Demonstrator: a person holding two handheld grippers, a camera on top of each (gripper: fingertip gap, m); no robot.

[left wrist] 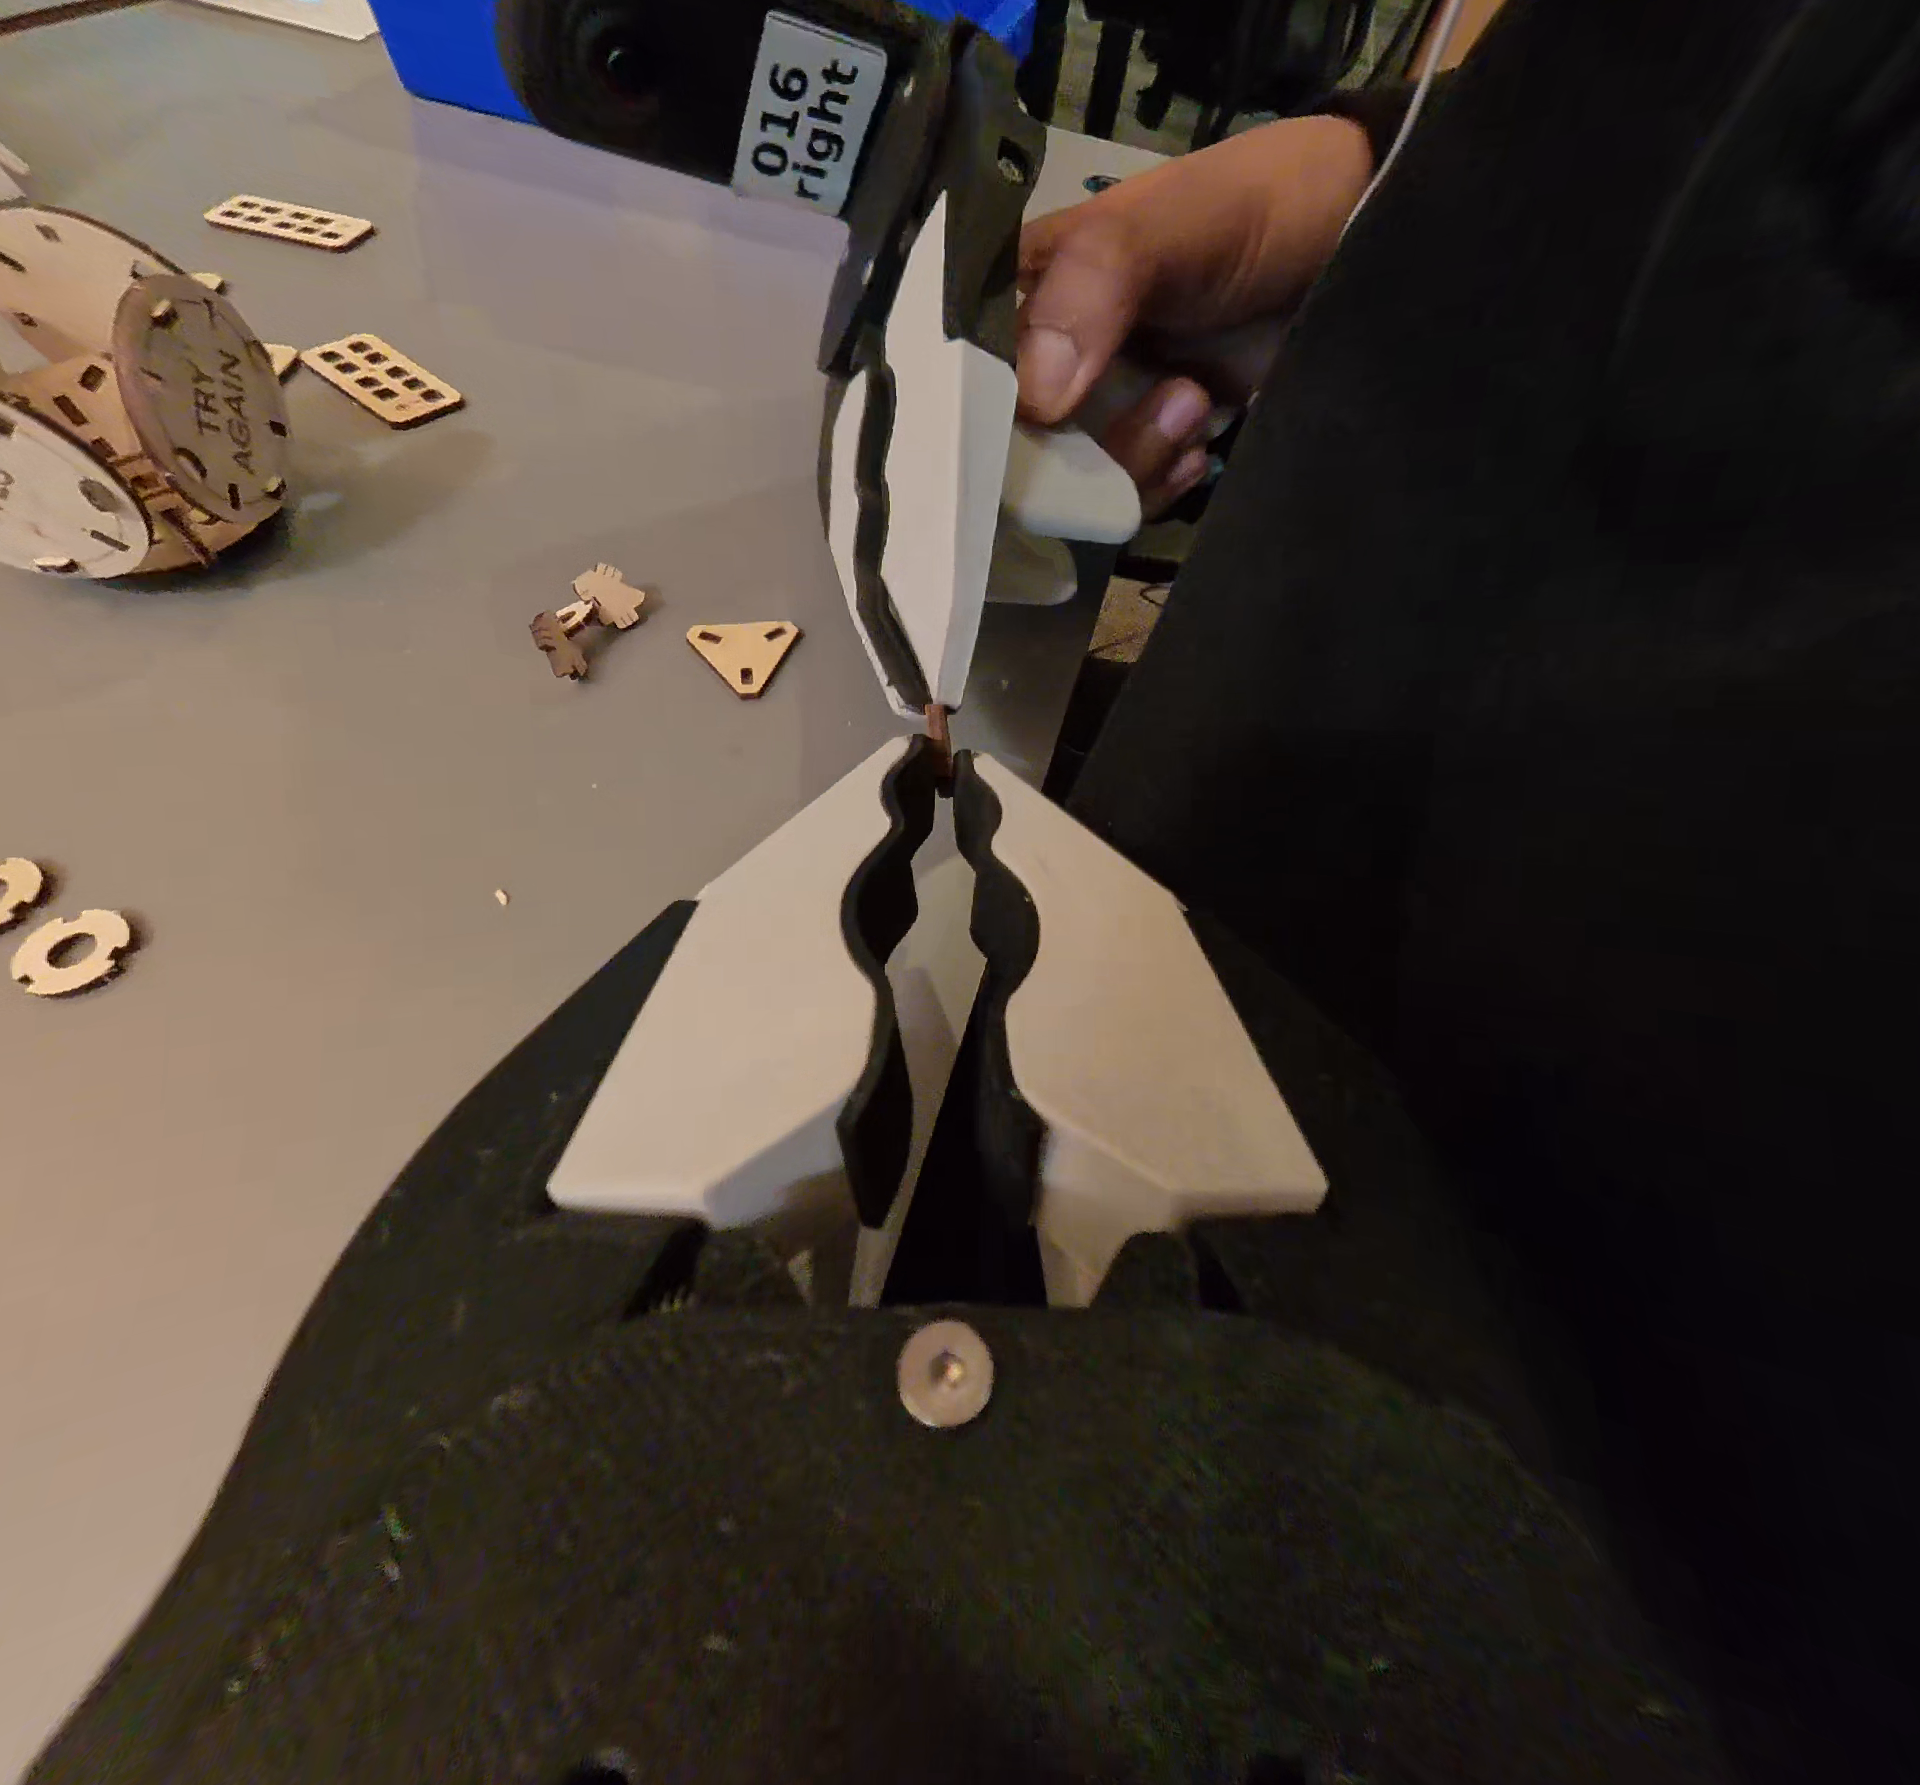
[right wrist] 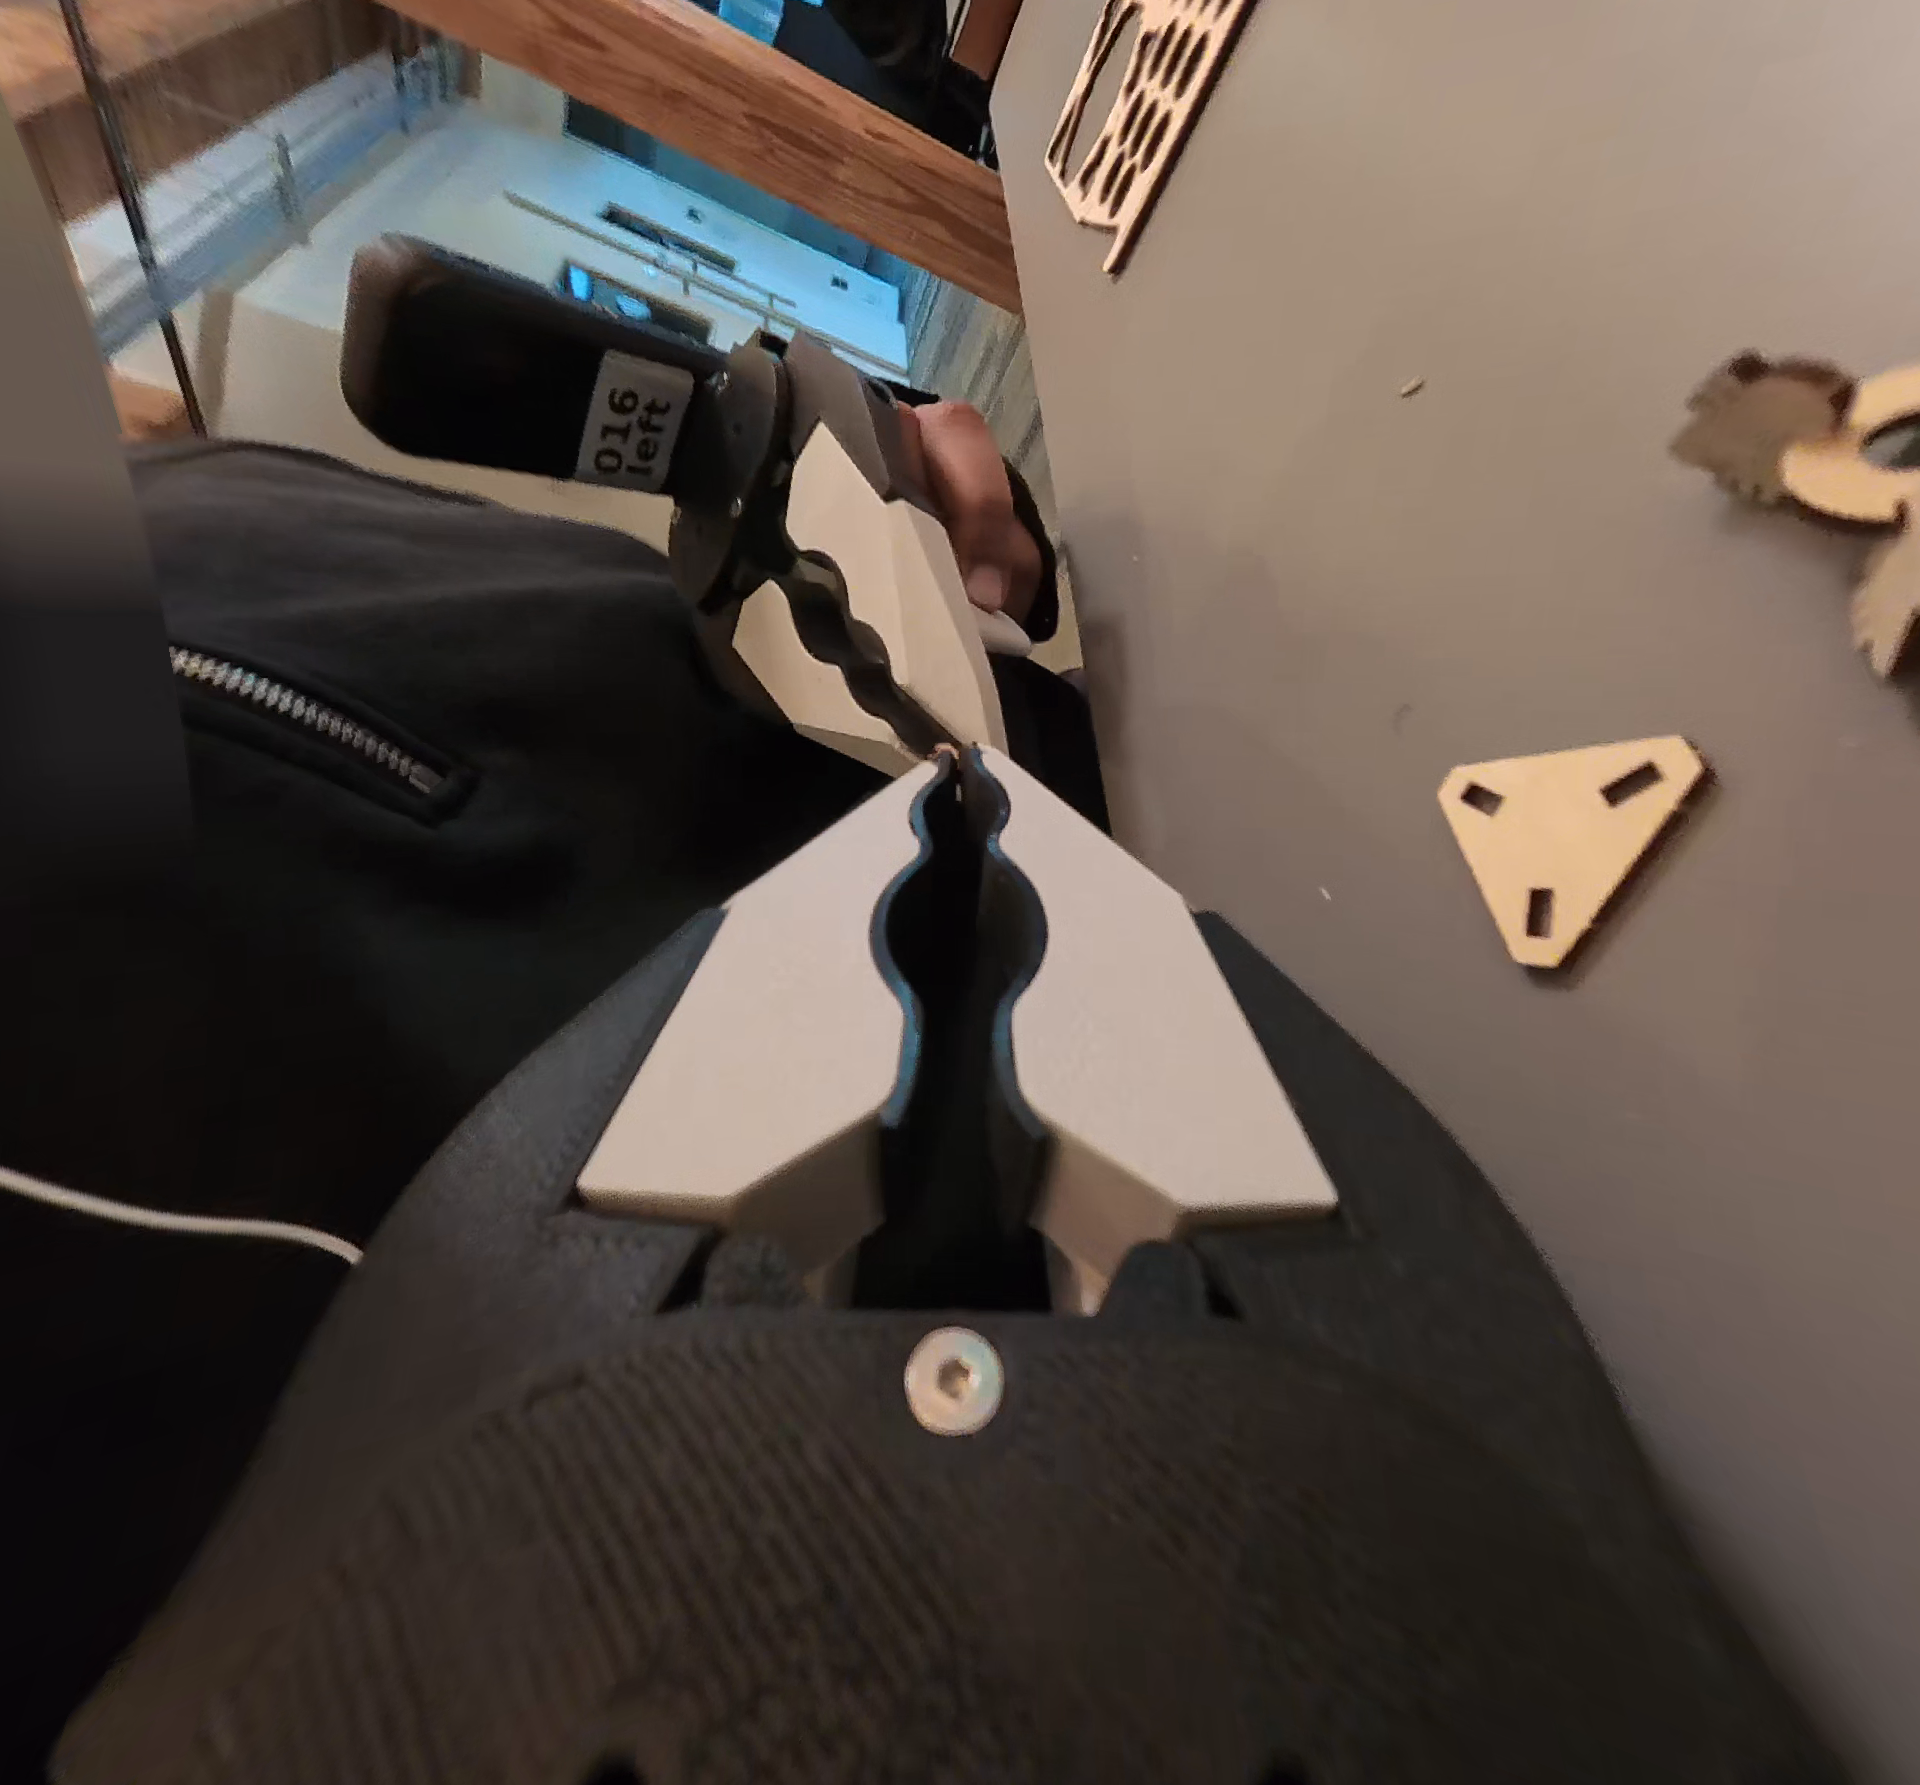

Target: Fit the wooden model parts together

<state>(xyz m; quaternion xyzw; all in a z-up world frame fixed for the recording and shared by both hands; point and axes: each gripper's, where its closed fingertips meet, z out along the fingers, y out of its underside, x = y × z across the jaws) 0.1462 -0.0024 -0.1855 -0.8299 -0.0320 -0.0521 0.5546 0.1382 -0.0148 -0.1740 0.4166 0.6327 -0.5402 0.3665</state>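
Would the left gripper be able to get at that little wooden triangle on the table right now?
Probably not at once. The way to the triangle looks free, but the left gripper is pinching a small brown wooden piece that the right gripper also grips.

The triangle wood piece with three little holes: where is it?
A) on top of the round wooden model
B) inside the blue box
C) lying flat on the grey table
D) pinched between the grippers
C: the triangle wood piece lies flat on the grey table, apart from both grippers.
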